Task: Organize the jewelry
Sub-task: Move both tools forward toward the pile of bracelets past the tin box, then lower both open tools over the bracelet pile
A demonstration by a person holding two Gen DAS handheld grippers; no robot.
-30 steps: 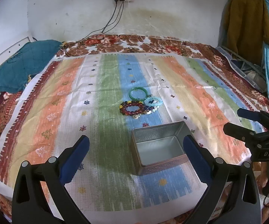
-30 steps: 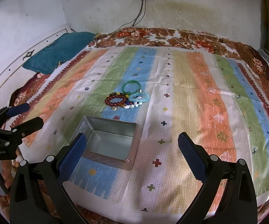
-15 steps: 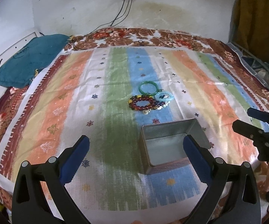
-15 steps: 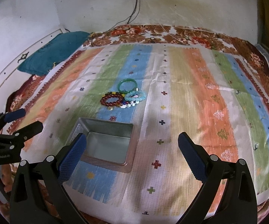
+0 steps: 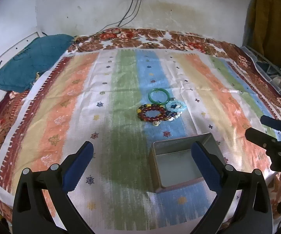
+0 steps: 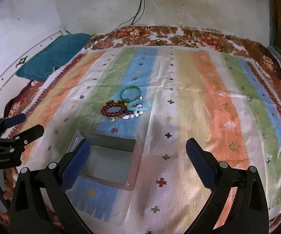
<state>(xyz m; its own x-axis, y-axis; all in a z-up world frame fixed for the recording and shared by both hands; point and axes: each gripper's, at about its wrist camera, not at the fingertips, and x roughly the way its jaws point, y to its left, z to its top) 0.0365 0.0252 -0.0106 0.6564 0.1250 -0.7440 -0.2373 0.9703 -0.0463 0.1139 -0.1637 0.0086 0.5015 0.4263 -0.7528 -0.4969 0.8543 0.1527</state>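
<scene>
A cluster of bracelets (image 5: 161, 107), green bangle (image 6: 131, 93) farthest, lies mid-bed on a striped cloth (image 5: 62, 105), just beyond an open metal tin (image 5: 181, 163). Left tool (image 5: 142, 165) and right tool (image 6: 138, 161) hover near the tin, both spread wide, holding nothing.

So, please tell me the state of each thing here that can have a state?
Metal tin: open, no lid, nothing inside.
Green bangle: flat on the cloth, outside the tin.
Red bead bracelet: on the cloth, touching other bracelets.
Light blue bracelet: in the same pile.
Left gripper: open, holding nothing.
Right gripper: open, holding nothing.
</scene>
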